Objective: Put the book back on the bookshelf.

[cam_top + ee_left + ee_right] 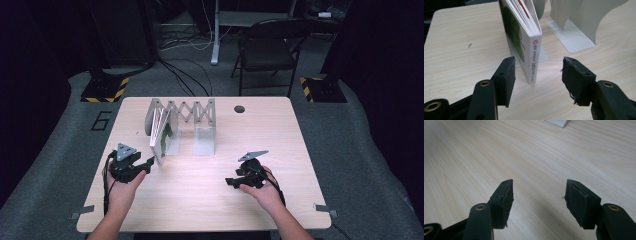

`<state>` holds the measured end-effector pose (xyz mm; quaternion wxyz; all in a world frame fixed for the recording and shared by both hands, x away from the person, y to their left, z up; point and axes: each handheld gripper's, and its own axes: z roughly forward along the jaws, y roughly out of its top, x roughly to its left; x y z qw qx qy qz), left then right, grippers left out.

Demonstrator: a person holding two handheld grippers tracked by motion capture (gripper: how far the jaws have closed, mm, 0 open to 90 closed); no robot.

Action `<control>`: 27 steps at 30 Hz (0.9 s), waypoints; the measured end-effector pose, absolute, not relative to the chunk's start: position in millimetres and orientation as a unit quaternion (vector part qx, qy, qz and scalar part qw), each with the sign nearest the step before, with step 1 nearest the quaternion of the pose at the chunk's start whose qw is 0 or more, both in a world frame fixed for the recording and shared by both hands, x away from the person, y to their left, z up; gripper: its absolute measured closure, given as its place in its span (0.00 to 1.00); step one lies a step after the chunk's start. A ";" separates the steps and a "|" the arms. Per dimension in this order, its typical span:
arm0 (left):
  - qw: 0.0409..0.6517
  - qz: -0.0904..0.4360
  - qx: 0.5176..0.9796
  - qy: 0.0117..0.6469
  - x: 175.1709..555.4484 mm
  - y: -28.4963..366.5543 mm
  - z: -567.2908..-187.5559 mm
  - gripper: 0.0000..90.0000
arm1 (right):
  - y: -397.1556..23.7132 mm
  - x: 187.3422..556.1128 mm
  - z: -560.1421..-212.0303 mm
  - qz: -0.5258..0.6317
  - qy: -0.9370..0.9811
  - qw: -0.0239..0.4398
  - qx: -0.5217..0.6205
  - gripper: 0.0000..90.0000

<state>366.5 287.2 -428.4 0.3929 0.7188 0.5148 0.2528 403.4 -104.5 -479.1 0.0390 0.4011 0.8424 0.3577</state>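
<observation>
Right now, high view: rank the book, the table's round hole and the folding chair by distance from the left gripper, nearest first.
From the left gripper:
1. Book, upright in the rack, just ahead of the jaws.
2. Round hole, near the table's far edge, to the right.
3. Folding chair, on the floor beyond the table.

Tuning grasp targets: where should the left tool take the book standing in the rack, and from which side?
Grip the book across its spine end, low down, coming level from the person's side. It stands upright on the table with the spine facing the left tool, whose open jaws already line up on either side of it. The rack likely blocks a grasp from behind.
</observation>
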 end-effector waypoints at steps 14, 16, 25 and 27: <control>0.392 0.223 0.741 0.498 349.9 276.8 -456.9 0.49 | -105.4 403.8 -479.0 0.356 0.844 0.041 0.399 0.44; 0.390 0.224 0.746 0.491 349.4 275.1 -461.4 0.49 | -105.7 404.0 -479.5 0.357 0.843 0.043 0.400 0.44; 0.392 0.209 0.756 0.480 349.5 273.1 -478.4 0.49 | -106.1 404.5 -479.8 0.356 0.843 0.041 0.402 0.44; 0.391 0.213 0.758 0.477 349.7 272.9 -480.2 0.49 | -105.7 404.1 -480.0 0.355 0.842 0.041 0.404 0.44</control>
